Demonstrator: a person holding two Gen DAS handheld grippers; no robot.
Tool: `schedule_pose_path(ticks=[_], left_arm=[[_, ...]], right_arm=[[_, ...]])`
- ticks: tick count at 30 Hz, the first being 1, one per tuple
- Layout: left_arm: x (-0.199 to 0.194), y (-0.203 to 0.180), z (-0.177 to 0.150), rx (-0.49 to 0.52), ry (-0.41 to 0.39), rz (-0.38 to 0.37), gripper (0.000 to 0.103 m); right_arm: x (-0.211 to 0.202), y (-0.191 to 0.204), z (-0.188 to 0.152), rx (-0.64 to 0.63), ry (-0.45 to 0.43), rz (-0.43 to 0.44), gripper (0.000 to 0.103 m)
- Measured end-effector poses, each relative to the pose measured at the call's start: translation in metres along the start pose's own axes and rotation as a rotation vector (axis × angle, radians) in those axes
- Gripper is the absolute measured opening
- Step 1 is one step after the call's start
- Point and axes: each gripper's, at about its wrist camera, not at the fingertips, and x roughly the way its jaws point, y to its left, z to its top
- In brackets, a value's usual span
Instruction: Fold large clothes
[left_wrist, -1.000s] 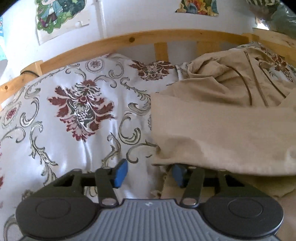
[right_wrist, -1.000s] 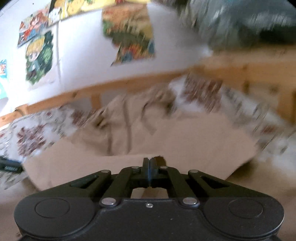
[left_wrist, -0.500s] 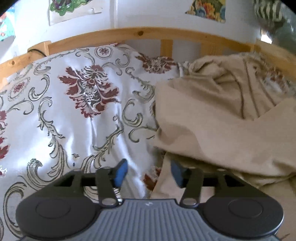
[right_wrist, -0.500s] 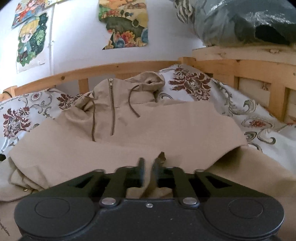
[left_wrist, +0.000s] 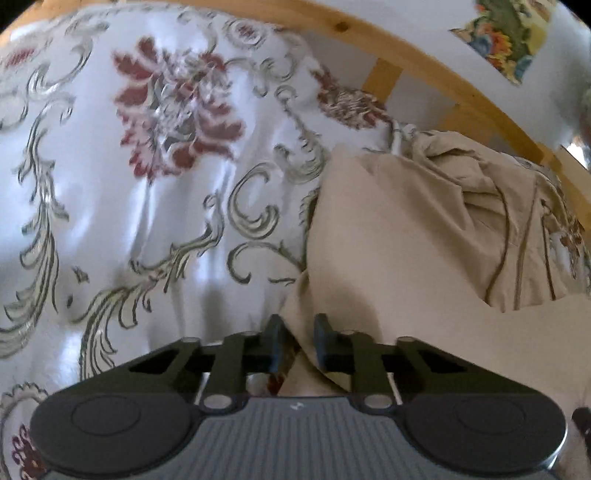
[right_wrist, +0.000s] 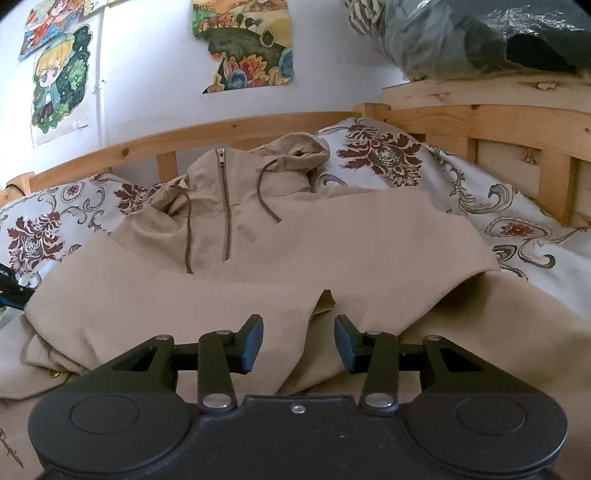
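My right jaws (right_wrist: 298, 343) have just released the jacket (right_wrist: 258, 266); my left jaws (left_wrist: 298, 341) are narrowing around its edge for the next fold.

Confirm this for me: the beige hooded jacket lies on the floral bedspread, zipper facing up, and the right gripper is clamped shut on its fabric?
Not quite. The right wrist view shows the right gripper open, its fingers apart above the fabric, clamping nothing. The rest holds: the beige hooded jacket lies zipper-up on the floral bedspread.
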Motion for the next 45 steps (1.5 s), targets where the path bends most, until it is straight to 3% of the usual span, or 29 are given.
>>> schedule_pose_path(ticks=[3,5,6,8,12,15,19,22,24,28,30,32,34,39,42,44,45], left_arm=[[-0.009,0.014,-0.003,-0.087,-0.038,-0.049,0.004],[-0.020,0.024,-0.004,-0.162,-0.087,-0.082,0.002],[-0.026,0.028,-0.003,-0.199,-0.109,-0.092,0.002],[-0.031,0.035,-0.002,-0.249,-0.129,-0.078,0.002],[-0.013,0.047,0.006,-0.319,-0.024,-0.030,0.004],[-0.019,0.052,0.004,-0.357,-0.028,-0.056,0.005],[-0.037,0.047,0.003,-0.323,-0.069,-0.094,0.004],[-0.045,0.037,0.008,-0.292,-0.077,-0.071,0.004],[-0.045,0.031,0.011,-0.271,-0.061,-0.029,0.004],[-0.040,0.021,0.013,-0.229,0.028,0.064,0.007],[-0.051,0.019,0.010,-0.228,0.016,0.064,0.014],[-0.064,0.018,0.010,-0.209,0.009,0.067,0.055],[-0.080,0.014,0.010,-0.182,-0.006,0.091,0.072],[-0.116,0.007,0.035,-0.222,0.052,-0.016,0.083],[-0.147,-0.018,0.072,-0.165,0.032,0.021,0.092],[-0.170,-0.043,0.102,-0.065,-0.003,0.053,0.103],[-0.178,-0.056,0.114,-0.010,-0.037,0.074,0.102]], right_arm=[[0.001,-0.002,-0.001,0.009,0.002,0.004,0.046],[0.000,-0.002,-0.001,0.012,-0.005,0.011,0.032],[-0.001,-0.002,0.000,0.009,-0.012,0.010,0.017],[0.000,-0.001,0.001,-0.004,-0.012,0.007,0.014],[0.005,0.002,-0.002,-0.025,0.017,0.008,0.014],[0.000,0.003,0.000,-0.034,-0.001,0.003,0.021],[-0.014,0.005,0.004,-0.054,-0.032,0.019,0.046],[-0.016,0.008,0.006,-0.046,-0.013,0.069,0.063],[-0.010,0.011,0.004,-0.043,0.022,0.094,0.063],[0.004,0.017,-0.009,-0.101,0.090,0.026,0.056],[-0.001,0.017,-0.007,-0.097,0.070,0.035,0.056],[-0.010,0.018,-0.004,-0.101,0.036,0.046,0.060],[-0.015,0.019,-0.001,-0.104,0.012,0.053,0.065],[-0.033,0.016,0.010,-0.081,-0.043,0.067,0.079],[-0.042,0.012,0.018,-0.066,-0.085,0.059,0.087],[-0.046,0.008,0.021,-0.054,-0.116,0.050,0.096],[-0.046,0.006,0.023,-0.047,-0.128,0.043,0.099]])
